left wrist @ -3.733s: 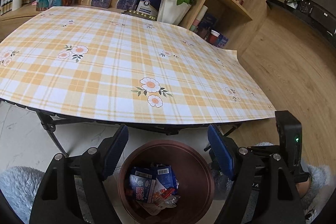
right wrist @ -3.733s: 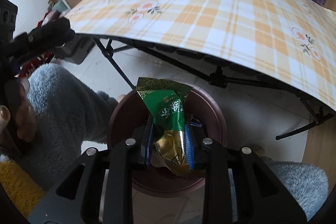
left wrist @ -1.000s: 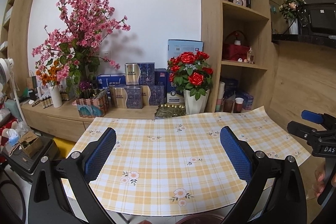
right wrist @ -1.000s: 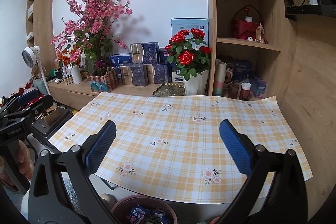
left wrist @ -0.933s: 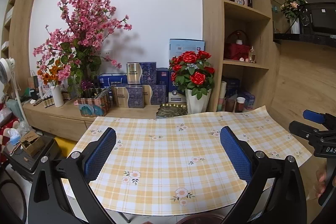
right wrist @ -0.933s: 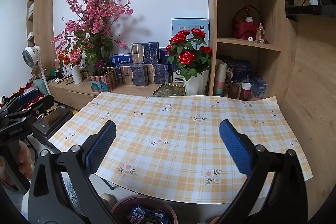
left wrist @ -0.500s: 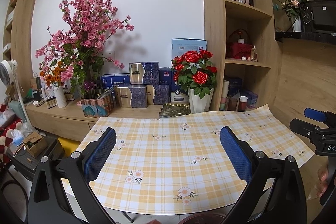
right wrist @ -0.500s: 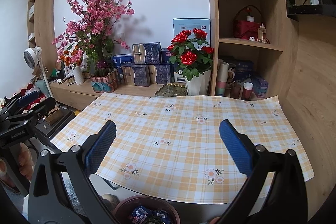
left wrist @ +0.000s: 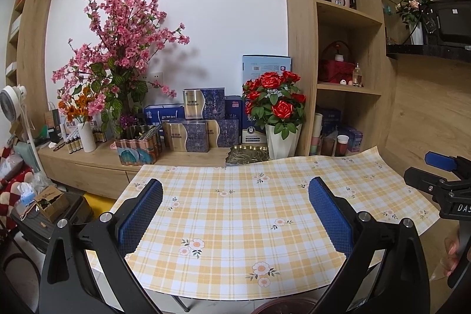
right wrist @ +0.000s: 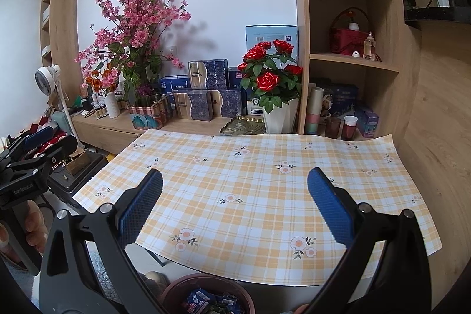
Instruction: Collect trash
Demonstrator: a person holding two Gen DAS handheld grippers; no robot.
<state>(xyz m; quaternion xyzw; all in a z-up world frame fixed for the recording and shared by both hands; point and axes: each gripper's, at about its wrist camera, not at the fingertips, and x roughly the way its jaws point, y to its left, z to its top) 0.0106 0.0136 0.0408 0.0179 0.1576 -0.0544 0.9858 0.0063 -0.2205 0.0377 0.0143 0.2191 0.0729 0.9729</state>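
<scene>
Table cover looks like thin plaid paper or vinyl sheet, matt, faintly wavy at its far edge; behind the table cover, shelving and sideboard are pale wood-grain laminate, smooth satin; wall above the sideboard is flat matt white; gift boxes on the sideboard are glossy printed card with metallic gold panels; rose pot is white, faceted, slightly shiny; left gripper and right gripper have matt black plastic arms, bright metal screws, blue textured rubbery pads; bin below the table cover's near edge is brown, smooth, dull sheen, holding glossy plastic wrappers.
</scene>
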